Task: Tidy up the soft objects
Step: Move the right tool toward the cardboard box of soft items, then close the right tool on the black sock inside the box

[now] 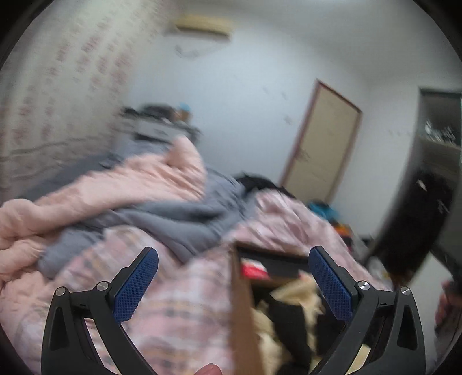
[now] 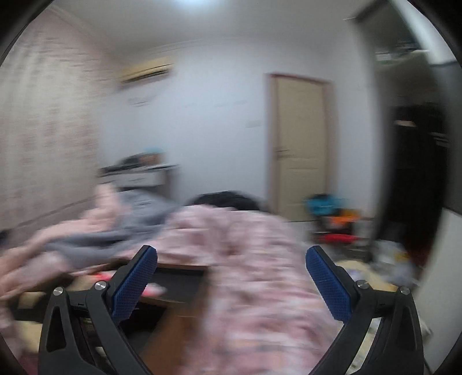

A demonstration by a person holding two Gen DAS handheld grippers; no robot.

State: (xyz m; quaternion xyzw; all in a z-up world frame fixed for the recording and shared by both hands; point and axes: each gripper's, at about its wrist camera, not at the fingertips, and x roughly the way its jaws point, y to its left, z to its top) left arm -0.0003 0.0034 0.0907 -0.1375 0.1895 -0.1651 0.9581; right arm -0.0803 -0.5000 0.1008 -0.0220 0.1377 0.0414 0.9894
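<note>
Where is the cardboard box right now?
In the left wrist view the cardboard box sits low and right of centre on the pink checked quilt, under the open left claw. Cream and black clothes lie inside it.

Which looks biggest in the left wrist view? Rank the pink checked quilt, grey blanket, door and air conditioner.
1. pink checked quilt, though it lies nearest the camera
2. grey blanket
3. door, close to the blanket, so unsure
4. air conditioner
</note>
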